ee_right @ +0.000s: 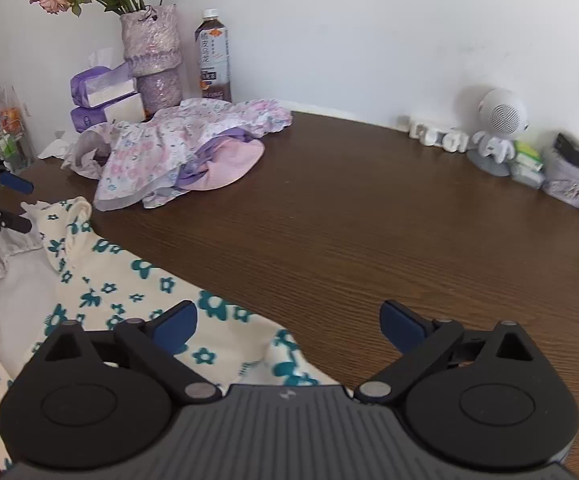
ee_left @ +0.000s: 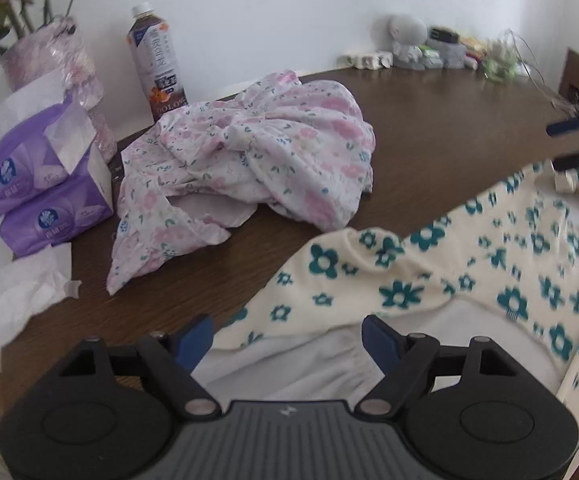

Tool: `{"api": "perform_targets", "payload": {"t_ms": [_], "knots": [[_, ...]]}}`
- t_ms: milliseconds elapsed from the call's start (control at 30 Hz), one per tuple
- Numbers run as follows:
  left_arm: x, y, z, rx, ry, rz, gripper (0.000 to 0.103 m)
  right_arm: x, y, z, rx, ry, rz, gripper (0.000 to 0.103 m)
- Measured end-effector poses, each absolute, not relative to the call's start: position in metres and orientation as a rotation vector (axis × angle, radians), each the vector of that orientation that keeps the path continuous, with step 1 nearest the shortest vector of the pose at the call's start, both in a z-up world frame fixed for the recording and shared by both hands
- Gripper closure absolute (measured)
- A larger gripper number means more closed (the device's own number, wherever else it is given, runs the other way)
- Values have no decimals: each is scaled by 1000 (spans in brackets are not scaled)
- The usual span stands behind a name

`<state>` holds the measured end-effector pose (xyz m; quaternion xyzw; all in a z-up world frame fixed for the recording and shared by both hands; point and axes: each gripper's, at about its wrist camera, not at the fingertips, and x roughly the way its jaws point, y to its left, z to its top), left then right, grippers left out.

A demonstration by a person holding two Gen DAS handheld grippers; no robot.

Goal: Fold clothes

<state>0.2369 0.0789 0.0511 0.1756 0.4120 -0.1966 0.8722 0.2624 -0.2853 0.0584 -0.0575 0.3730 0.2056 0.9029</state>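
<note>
While both tools hover over the near edge of the counter (ee_right: 369,208), nothing gripped yet. Left gripper (ee_left: 287,340): fingers (ee_left: 195,338) spread wide apart, empty, poised above the white lining and the near hem of the cream garment with teal flowers (ee_left: 429,276). Right gripper (ee_right: 289,326): fingers (ee_right: 403,324) likewise wide apart and empty, the left one over the garment's right corner, the right one over bare wood. Cream garment lying flat along the near edge, partly opened so the pale inside shows, one small upper corner curled over.

Further back, left of centre: a crumpled pink floral garment (ee_left: 249,160) in a heap, unfolded, just beside two purple tissue packs (ee_left: 45,196). Behind these, against the wall: a vase of flowers (ee_right: 153,60) and a tea bottle (ee_right: 214,60). Far right: a small white speaker figure (ee_right: 497,128) among clutter.

Likely risks: pinching only the top layer at the hem, so the lining slides and the fold comes out skewed; grabbing at uneven points with the two tools, leaving a slanted crease; dragging fabric off the near edge, since much of it sits close to the rim; sweeping the lifted cloth far enough back to catch the pink heap or tip the bottle.
</note>
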Motion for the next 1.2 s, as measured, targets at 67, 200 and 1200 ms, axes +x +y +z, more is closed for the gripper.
{"api": "perform_targets", "payload": {"t_ms": [67, 200, 1200], "knots": [[233, 74, 47, 447, 847, -409, 23, 261, -269, 59, -123, 767, 479, 18], [236, 61, 37, 590, 829, -402, 31, 252, -220, 66, -196, 725, 615, 23], [181, 53, 37, 809, 606, -526, 92, 233, -18, 32, -595, 557, 889, 103]]}}
